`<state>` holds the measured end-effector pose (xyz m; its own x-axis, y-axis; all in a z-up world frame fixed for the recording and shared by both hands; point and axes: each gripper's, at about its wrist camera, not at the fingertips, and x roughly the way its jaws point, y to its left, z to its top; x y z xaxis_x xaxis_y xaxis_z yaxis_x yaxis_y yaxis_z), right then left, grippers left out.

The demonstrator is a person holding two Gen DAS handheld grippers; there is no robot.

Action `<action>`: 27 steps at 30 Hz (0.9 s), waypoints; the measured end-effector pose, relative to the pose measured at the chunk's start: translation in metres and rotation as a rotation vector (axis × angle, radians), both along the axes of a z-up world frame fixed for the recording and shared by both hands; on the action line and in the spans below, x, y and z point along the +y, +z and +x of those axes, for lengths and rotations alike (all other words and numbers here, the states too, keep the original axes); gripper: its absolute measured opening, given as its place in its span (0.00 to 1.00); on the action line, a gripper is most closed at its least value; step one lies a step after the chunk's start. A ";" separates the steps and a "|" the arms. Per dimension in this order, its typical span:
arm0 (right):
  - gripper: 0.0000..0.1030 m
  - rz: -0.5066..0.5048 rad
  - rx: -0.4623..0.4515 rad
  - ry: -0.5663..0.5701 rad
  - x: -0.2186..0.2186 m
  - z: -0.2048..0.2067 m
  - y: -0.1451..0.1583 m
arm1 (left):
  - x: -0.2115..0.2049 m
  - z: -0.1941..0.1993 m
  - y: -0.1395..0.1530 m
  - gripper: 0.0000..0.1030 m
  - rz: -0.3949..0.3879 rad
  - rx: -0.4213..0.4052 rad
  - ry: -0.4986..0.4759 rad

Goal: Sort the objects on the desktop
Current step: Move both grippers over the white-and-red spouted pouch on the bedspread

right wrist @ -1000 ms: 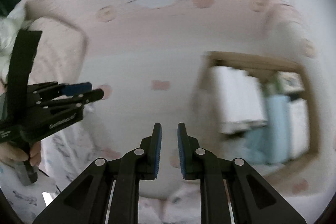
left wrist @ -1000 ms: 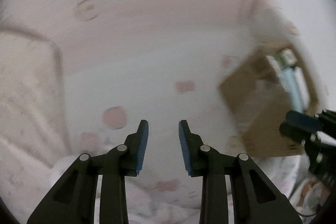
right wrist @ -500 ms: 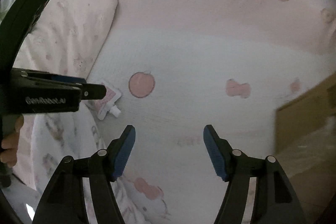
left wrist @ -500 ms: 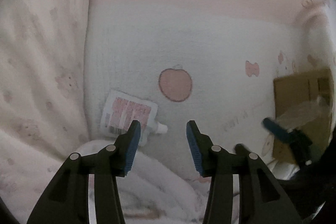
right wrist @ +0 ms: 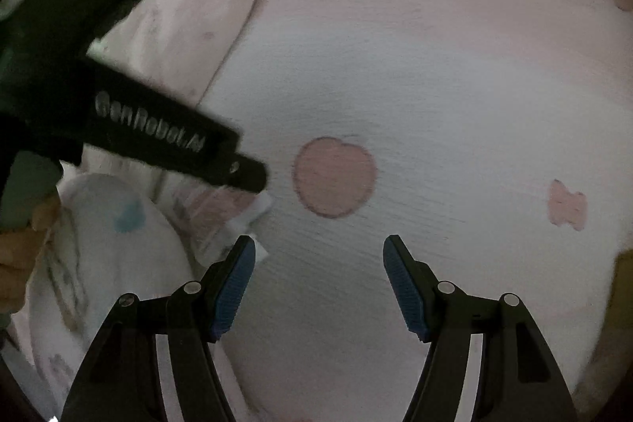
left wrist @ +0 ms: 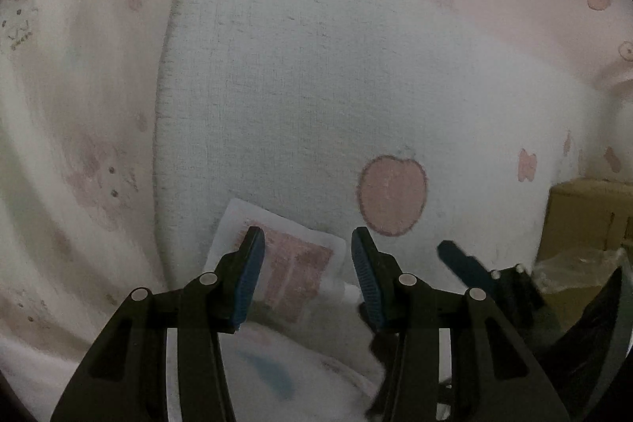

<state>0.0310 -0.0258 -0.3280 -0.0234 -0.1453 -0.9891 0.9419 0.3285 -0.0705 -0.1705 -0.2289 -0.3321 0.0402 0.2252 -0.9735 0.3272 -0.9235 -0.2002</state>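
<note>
Now that both have dropped low over the blanket [left wrist: 316, 86], the left gripper [left wrist: 304, 283] straddles the spouted pouch [left wrist: 285, 263] unclamped — the right gripper [right wrist: 316, 283] gapes wide, empty — pickup looks imminent.

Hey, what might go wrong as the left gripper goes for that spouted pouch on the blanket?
1. The pouch lies flat on soft blanket, so the open left gripper may pinch fabric.
2. The right gripper is close beside it; they could bump.
3. A white quilt fold beside the pouch could snag.
</note>
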 end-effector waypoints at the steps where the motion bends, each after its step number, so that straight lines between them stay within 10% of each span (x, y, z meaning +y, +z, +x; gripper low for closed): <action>1: 0.63 0.002 -0.007 0.006 0.001 0.003 -0.004 | -0.004 0.001 0.002 0.48 -0.024 -0.007 0.010; 13: 0.62 0.040 -0.116 0.032 0.003 0.011 -0.015 | -0.051 0.025 -0.015 0.49 0.137 -0.040 0.095; 21: 0.29 0.083 -0.147 0.072 0.007 0.011 -0.015 | -0.020 0.027 -0.012 0.48 0.166 -0.032 0.058; 27: 0.28 0.066 -0.091 0.020 0.017 -0.021 0.001 | 0.014 -0.006 -0.011 0.48 0.253 -0.007 0.000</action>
